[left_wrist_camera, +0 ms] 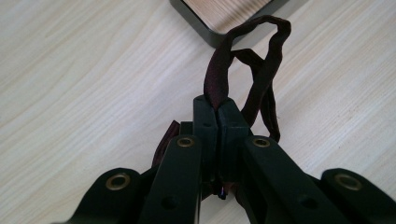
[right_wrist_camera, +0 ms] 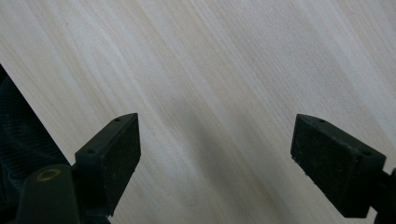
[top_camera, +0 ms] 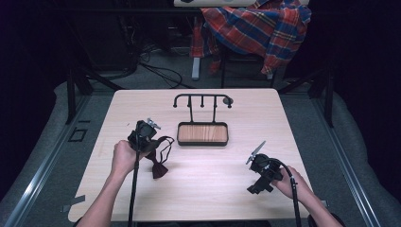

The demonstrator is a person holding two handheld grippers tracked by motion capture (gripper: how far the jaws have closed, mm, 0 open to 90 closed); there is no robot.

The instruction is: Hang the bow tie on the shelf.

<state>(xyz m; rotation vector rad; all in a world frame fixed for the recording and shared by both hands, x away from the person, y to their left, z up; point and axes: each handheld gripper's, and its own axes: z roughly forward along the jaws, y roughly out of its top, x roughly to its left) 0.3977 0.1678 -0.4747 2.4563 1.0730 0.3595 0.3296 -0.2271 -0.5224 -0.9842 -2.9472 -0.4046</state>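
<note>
A dark maroon bow tie (top_camera: 159,169) lies on the pale wooden table (top_camera: 203,189), left of centre. Its thin strap (left_wrist_camera: 261,79) loops up from it. My left gripper (top_camera: 149,142) is shut on that strap, and in the left gripper view the strap rises out of the closed jaws of the gripper (left_wrist_camera: 217,106). A black hook stand (top_camera: 202,97) with a wooden tray base (top_camera: 202,134) sits behind, its corner (left_wrist_camera: 224,14) just past the loop. My right gripper (top_camera: 257,186) hovers open over bare table at the front right, its gap (right_wrist_camera: 215,163) holding nothing.
A plaid shirt (top_camera: 257,26) hangs over a chair beyond the table's far edge, with cables (top_camera: 161,71) on the floor there. In the right gripper view the table's edge and dark floor (right_wrist_camera: 18,135) lie at the left.
</note>
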